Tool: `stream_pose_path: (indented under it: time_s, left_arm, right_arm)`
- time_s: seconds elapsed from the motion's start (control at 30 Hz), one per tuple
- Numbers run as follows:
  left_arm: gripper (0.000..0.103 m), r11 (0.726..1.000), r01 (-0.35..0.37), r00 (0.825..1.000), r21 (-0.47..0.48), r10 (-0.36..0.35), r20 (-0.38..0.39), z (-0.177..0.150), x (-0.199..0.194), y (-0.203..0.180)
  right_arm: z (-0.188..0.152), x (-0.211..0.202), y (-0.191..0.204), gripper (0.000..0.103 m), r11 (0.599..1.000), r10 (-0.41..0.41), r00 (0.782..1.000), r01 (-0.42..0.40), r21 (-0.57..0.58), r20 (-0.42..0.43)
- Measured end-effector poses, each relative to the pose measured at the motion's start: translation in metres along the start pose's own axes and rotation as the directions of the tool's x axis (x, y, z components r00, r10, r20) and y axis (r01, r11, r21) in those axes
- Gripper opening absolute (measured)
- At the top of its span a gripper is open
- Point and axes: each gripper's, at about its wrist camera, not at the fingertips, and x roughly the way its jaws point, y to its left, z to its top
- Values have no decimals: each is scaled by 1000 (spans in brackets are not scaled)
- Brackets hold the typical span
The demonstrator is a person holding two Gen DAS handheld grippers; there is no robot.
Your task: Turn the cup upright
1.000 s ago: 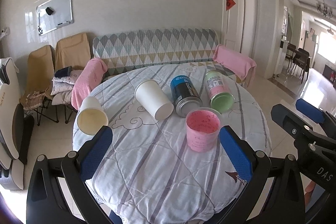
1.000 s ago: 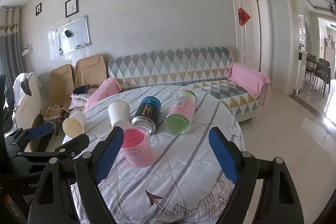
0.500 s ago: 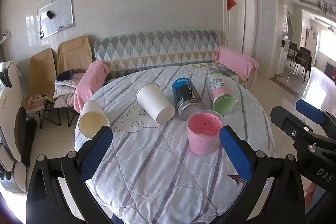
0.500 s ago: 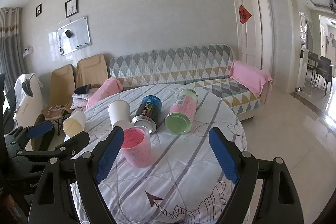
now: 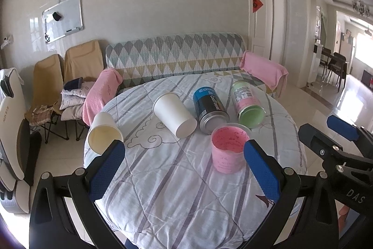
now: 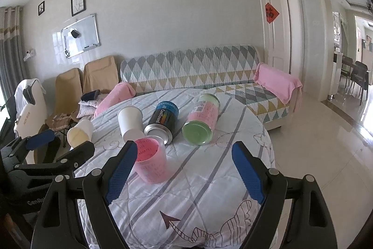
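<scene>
A pink cup [image 5: 227, 149] [image 6: 151, 159] stands upright on the round table, mouth up. A white paper cup [image 5: 174, 114] [image 6: 130, 121] lies on its side behind it. A cream cup [image 5: 104, 132] [image 6: 79, 132] lies on its side at the table's left edge. A blue-black can [image 5: 209, 109] [image 6: 163, 119] and a pink-green can [image 5: 247, 104] [image 6: 201, 121] lie on their sides. My left gripper [image 5: 184, 169] is open and empty, in front of the cups. My right gripper [image 6: 184, 175] is open and empty, to the right of the pink cup.
The table [image 5: 177, 190] wears a striped quilted cloth. A patterned sofa [image 5: 177, 55] with pink towels stands behind it. Folding chairs [image 5: 70, 76] stand at the left. Tiled floor [image 6: 326, 155] lies to the right.
Both grippers have drawn back slightly from the table and stayed open. The cups and cans have not moved.
</scene>
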Motion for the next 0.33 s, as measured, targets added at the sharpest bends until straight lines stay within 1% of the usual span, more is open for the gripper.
stream_pose_path:
  time_s: [0.23, 0.33]
  left_arm:
    - [103, 1000, -2, 1000, -2, 2, -8, 0, 4, 4]
    - [103, 1000, 0, 1000, 4, 0, -11, 0, 6, 3]
  right_arm:
    - [-1, 5, -2, 84, 1000, -11, 1000, 12, 6, -19]
    - [-3, 13, -4, 84, 1000, -26, 998, 26, 14, -49]
